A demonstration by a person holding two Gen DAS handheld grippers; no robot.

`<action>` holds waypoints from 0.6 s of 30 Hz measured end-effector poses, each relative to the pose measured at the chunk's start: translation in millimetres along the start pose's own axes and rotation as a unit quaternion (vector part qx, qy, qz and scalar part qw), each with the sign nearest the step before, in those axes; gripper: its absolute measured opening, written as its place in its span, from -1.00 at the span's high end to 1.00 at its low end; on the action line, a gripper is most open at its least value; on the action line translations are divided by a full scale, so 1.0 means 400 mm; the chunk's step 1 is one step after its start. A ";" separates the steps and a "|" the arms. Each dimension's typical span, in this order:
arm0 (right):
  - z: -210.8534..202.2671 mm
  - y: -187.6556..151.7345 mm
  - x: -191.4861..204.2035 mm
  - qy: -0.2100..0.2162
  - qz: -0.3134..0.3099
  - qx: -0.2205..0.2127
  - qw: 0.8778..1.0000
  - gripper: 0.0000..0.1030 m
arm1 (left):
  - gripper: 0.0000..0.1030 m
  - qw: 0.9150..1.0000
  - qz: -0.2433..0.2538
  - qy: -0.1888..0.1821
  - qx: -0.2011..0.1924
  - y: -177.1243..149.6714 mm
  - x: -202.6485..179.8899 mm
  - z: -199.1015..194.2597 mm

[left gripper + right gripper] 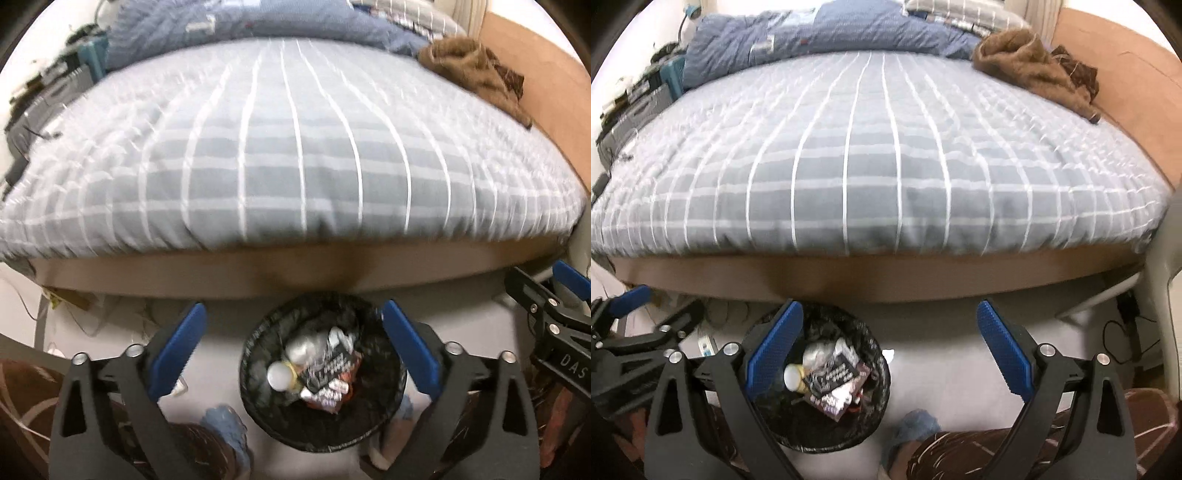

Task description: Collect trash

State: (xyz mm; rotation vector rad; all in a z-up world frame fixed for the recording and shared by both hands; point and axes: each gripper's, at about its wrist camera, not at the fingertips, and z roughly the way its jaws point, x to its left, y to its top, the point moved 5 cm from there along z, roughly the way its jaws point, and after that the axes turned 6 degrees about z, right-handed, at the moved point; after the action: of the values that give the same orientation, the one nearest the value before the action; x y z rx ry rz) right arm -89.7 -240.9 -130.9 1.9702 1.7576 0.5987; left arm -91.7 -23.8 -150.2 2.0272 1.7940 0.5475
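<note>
A round black mesh trash bin [255,402] with a dark liner stands on the pale floor at the foot of the bed. Inside lie crumpled snack wrappers [328,369] and a white-capped bottle [279,374]. My left gripper [291,314] hangs open right above the bin, with nothing between its blue pads. In the right wrist view the same bin [812,439] sits under the left finger of my right gripper [889,310], which is open and empty over bare floor. Each gripper shows at the edge of the other's view: the right gripper [546,288] and the left gripper [657,306].
A bed with a grey checked cover [295,147] fills the upper view, with its brown frame [221,273] just behind the bin. A brown cloth [1027,59] and a blue quilt [812,33] lie at its far end. A person's blue slipper [912,424] is beside the bin. Cables [1123,332] trail at the right.
</note>
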 end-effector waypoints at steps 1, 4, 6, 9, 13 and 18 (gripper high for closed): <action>-0.025 0.014 0.000 0.000 0.002 -0.011 1.000 -0.84 | -0.89 1.000 -0.003 -0.001 -0.007 0.016 0.007 -0.017; -0.100 0.047 0.000 -0.003 0.008 -0.039 0.999 -0.85 | -0.89 1.000 -0.012 0.000 -0.027 0.051 0.032 -0.090; -0.152 0.065 0.002 0.004 0.008 -0.055 0.998 -0.85 | -0.89 0.999 -0.010 0.001 -0.050 0.074 0.043 -0.151; -0.231 0.085 0.013 0.007 0.001 -0.081 0.997 -0.85 | -0.89 0.997 -0.004 0.008 -0.080 0.093 0.045 -0.244; -0.319 0.091 0.030 0.009 -0.010 -0.108 0.994 -0.85 | -0.89 0.994 -0.006 0.006 -0.107 0.094 0.043 -0.340; -0.374 0.074 0.042 0.013 -0.015 -0.117 0.993 -0.85 | -0.89 0.993 0.004 0.005 -0.117 0.079 0.041 -0.400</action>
State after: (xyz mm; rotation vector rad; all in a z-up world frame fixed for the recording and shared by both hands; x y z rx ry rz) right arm -151.0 -222.4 8.7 1.7804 1.6458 0.7852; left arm -146.5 -7.4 3.4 1.8750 1.6423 0.7342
